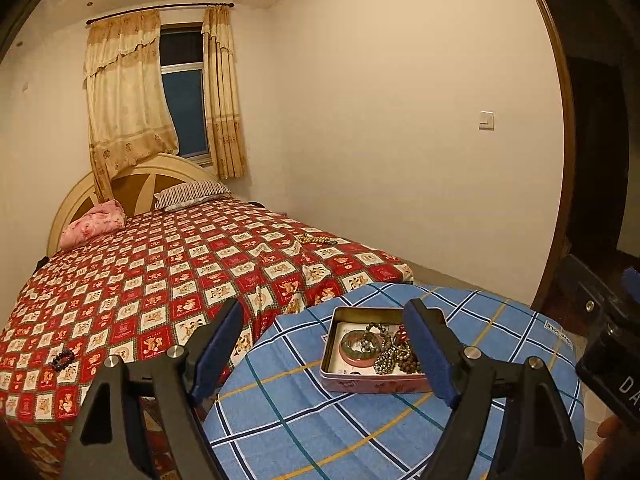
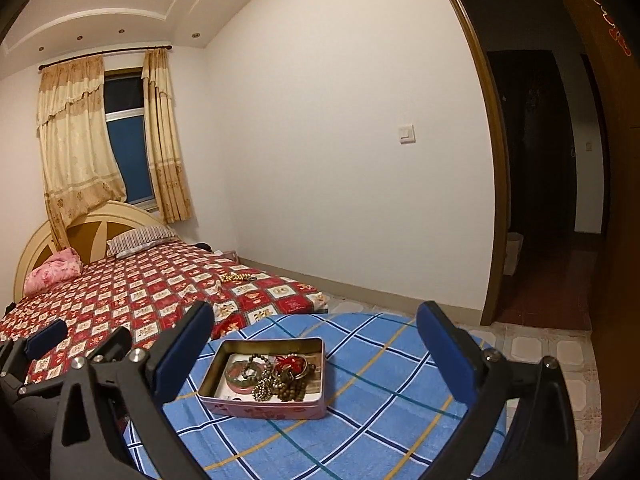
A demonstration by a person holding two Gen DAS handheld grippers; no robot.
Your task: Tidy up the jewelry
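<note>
A pink tin box (image 1: pixel 374 382) (image 2: pixel 264 404) sits on a round table under a blue checked cloth (image 1: pixel 304 420) (image 2: pixel 380 412). Inside lie a green bangle (image 1: pixel 356 345) (image 2: pixel 240 376), bead strings and a red piece (image 2: pixel 290 362). A gold bead necklace (image 1: pixel 314 239) (image 2: pixel 236 278) lies on the bed's far right side. A dark bead bracelet (image 1: pixel 62 360) rests on the bed's near left. My left gripper (image 1: pixel 324 344) hangs open above the table, nothing between its fingers. My right gripper (image 2: pixel 316 356) also stands open and empty over the tin.
The bed with a red patterned cover (image 1: pixel 160 280) (image 2: pixel 140 292) fills the left, with a pink bundle (image 1: pixel 94 226) and striped pillow (image 1: pixel 192 194) at its head. An open doorway (image 2: pixel 540 180) is at the right. My left gripper's finger (image 2: pixel 46 338) shows at the right view's left edge.
</note>
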